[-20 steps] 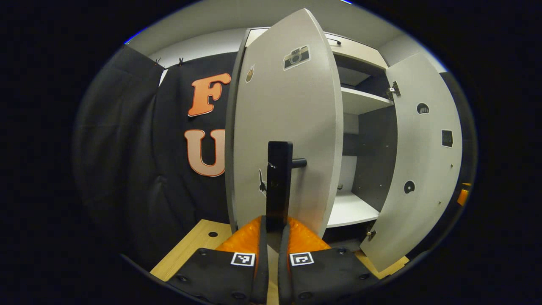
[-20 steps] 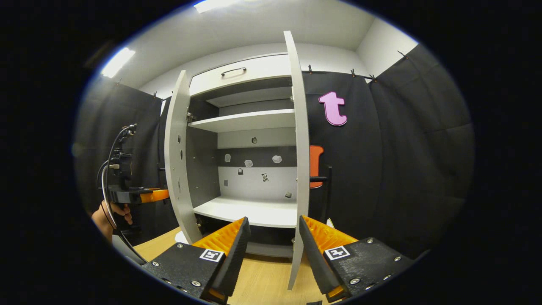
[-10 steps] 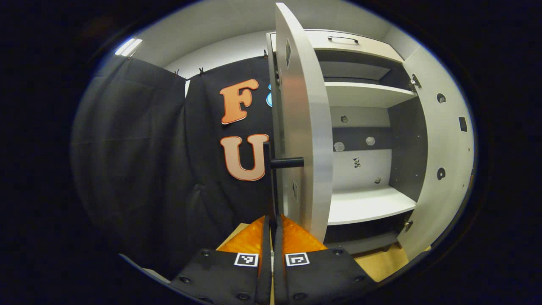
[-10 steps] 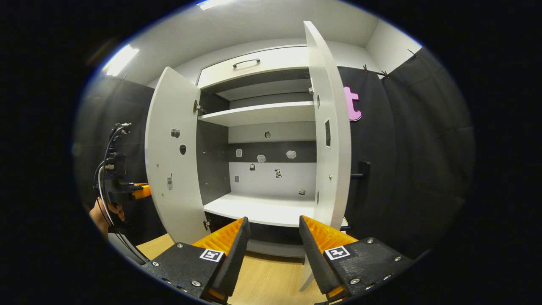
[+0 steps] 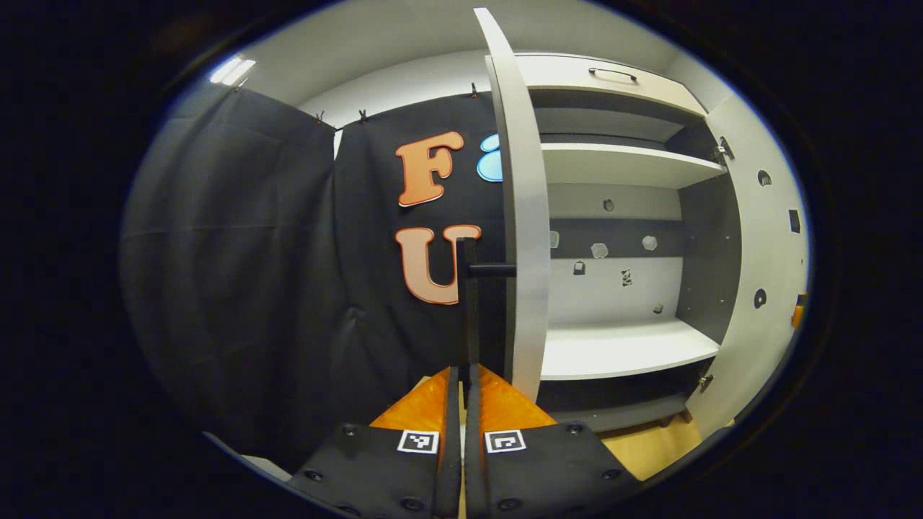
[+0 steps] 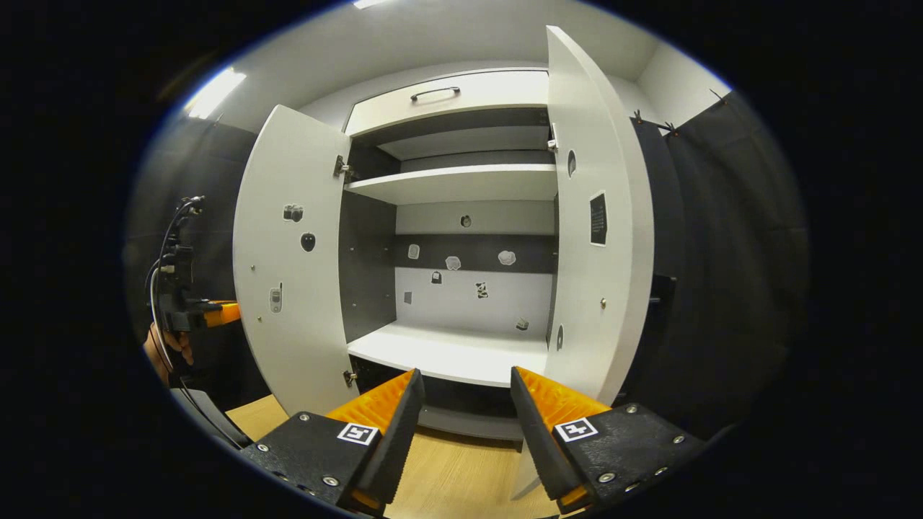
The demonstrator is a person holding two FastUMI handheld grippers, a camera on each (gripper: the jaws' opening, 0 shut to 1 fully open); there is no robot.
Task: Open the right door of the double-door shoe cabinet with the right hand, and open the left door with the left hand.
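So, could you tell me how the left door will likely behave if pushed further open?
The left door looks like a stiff flat panel and should swing on its hinges without flexing. The handle looks rigid in the left tool.

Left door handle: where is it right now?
In the left gripper view, the left door handle stands upright at centre, on the outer face of the open left door, with the left gripper shut on its lower end.

A staged recording booth: black cloth walls (image 6: 721,238) clipped up around a white shoe cabinet (image 6: 461,184), ceiling strip light (image 6: 214,91) above.
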